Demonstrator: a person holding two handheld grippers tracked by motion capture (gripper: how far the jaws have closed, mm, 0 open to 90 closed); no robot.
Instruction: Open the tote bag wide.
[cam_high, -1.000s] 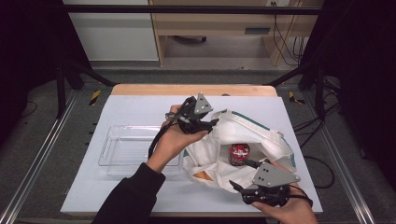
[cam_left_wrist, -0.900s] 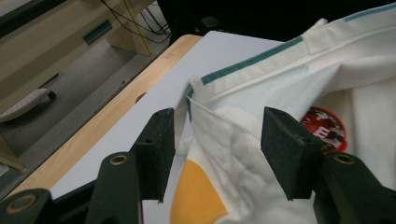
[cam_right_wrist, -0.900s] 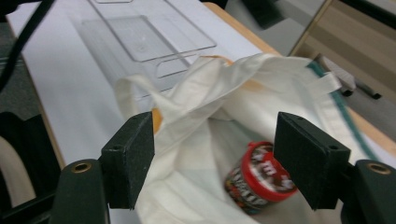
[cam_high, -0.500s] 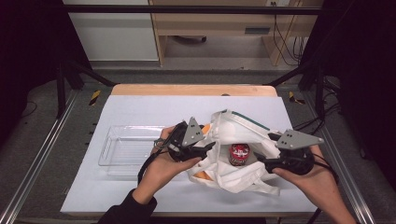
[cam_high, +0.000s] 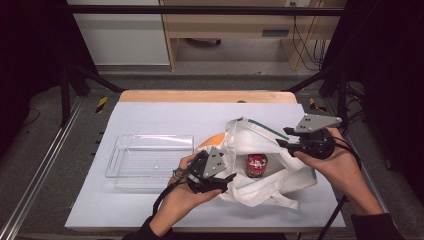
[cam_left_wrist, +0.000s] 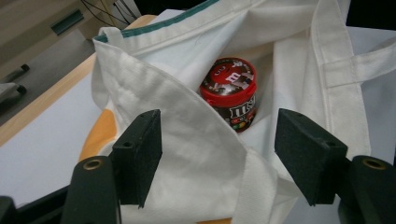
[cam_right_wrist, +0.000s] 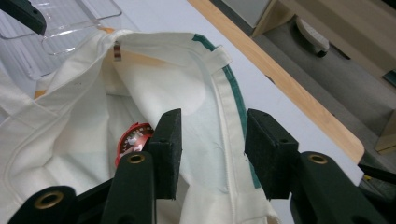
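A white cloth tote bag with green trim lies open on the table's right half. Inside it stands a red-lidded candy jar, also seen as the jar in the left gripper view. My left gripper is at the bag's near left edge, open, with its jaws spread wide over the bag's front flap. My right gripper is at the bag's right side, open. The green-trimmed rim runs loosely between its jaws. An orange patch shows at the bag's left edge.
A clear plastic tray sits on the pale table cover left of the bag. A wooden table edge runs along the far side. Dark frame posts stand at both sides, and a shelf unit stands beyond.
My left gripper came from the bag's far side to its near left edge. My right gripper rose from the table's front edge to the bag's right rim.
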